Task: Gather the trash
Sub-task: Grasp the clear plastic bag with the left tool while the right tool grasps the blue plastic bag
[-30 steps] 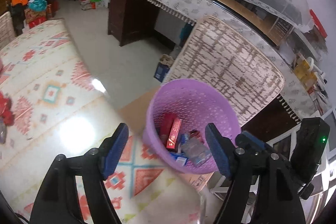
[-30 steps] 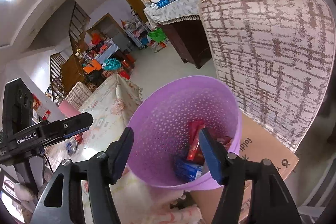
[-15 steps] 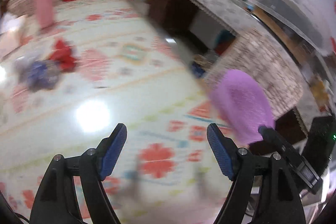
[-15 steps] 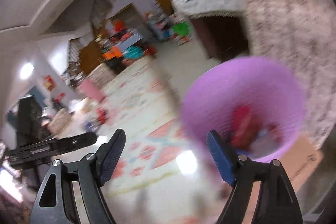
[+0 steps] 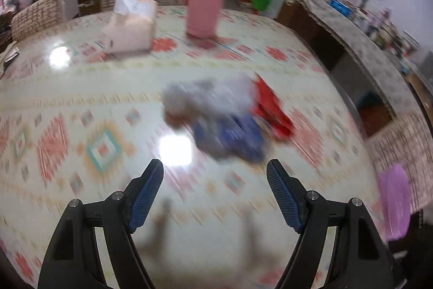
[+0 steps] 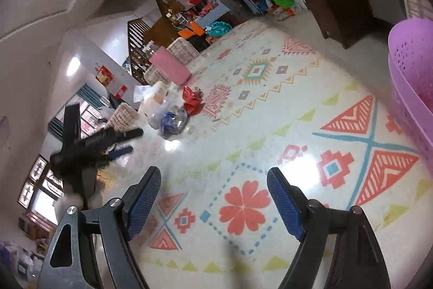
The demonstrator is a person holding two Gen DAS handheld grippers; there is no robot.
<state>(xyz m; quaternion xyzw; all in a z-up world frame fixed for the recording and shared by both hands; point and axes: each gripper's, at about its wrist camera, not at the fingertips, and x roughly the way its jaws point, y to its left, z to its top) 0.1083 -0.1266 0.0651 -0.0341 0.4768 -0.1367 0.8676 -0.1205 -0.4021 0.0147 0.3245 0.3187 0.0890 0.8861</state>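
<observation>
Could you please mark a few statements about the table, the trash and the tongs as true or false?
1. Both tongs are empty. True: left tongs and right tongs hold nothing.
2. A red wrapper lies by the blue one. True.
3. The purple basket is tipped over. False: it stands upright at the table edge.
4. The pink cup lies on its side. False: it stands upright.
5. A tissue box sits beside the cup. True.
</observation>
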